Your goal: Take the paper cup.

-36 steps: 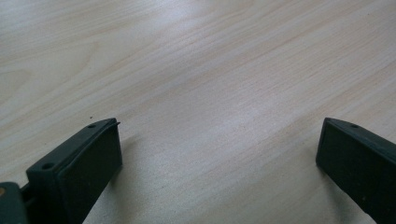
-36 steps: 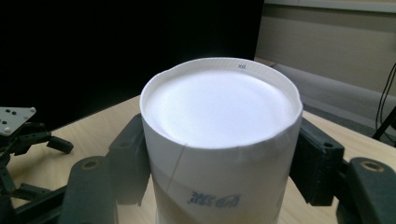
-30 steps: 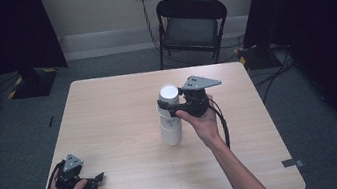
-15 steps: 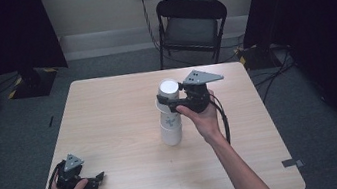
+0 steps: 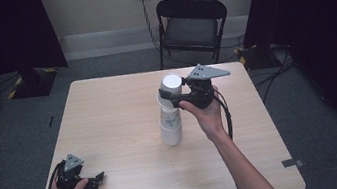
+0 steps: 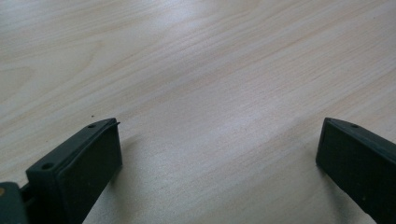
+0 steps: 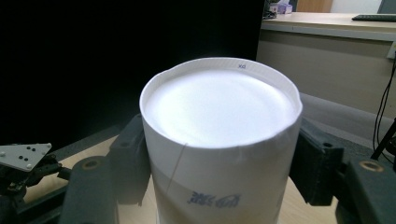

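Note:
A stack of upturned white paper cups (image 5: 170, 127) stands near the middle of the wooden table (image 5: 108, 108). My right gripper (image 5: 173, 98) comes in from the right and is shut on the top cup (image 5: 172, 86), which sits raised and partly drawn off the stack. In the right gripper view both black jaws press the sides of this top cup (image 7: 219, 135), whose flat white base faces up. My left gripper (image 5: 94, 180) rests on the table at the near left corner. Its jaws stand wide open over bare wood (image 6: 210, 93) with nothing between them.
A black folding chair (image 5: 191, 25) stands beyond the table's far edge. Dark curtains hang at both sides, and cables lie on the floor at the right. The left gripper (image 7: 21, 163) shows low at the left of the right gripper view.
My right gripper has risen a little with the top cup in it, so that cup stands higher above the stack. The left gripper has stayed where it was.

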`<state>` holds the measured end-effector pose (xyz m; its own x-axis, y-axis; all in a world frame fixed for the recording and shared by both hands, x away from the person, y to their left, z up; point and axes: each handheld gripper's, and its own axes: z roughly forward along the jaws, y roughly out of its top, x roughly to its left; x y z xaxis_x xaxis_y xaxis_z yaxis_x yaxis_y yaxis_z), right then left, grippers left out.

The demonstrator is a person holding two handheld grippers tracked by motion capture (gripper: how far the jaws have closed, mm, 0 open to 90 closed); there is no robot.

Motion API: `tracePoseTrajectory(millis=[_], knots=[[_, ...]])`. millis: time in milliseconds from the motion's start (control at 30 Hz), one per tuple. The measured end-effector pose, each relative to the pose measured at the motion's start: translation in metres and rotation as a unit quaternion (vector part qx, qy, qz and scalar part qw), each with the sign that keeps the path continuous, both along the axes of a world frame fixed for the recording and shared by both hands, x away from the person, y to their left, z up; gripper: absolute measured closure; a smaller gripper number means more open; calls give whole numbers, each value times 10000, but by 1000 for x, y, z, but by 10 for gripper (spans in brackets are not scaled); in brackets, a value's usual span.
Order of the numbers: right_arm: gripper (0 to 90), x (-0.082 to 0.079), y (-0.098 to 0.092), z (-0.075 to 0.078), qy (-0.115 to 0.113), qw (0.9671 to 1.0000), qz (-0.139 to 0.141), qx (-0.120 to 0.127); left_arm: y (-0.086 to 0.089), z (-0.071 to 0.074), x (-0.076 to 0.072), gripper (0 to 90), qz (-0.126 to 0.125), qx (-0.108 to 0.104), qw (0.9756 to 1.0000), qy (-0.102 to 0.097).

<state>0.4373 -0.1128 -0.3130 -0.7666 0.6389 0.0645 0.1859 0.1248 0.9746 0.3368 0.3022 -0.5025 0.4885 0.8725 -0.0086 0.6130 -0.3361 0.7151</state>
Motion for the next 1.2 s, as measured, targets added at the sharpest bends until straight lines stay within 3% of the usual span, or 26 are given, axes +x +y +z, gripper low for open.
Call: tracePoseTrajectory(millis=[300,467,700,1000,1100,1200], knots=[[331,-4,-10,5,-48,10000,-64,-3,1,0,1,10,3,12,10000,-29],[333,-12,-17,8,-60,9999,-80,-89,4,3,1,165,37,-39,9999,-99],[333,-30,-30,10,-109,9999,-35,-116,6,7,-2,166,120,-175,9997,-141],[340,-49,-40,-3,258,9995,51,-179,-7,21,-5,180,-170,-118,9987,-463],[340,-56,-46,-10,262,9996,-67,-15,-12,25,-8,186,-191,-208,9976,-638],[341,-62,-51,-17,333,9994,-87,93,-20,26,-11,186,-285,-264,9971,-650]])
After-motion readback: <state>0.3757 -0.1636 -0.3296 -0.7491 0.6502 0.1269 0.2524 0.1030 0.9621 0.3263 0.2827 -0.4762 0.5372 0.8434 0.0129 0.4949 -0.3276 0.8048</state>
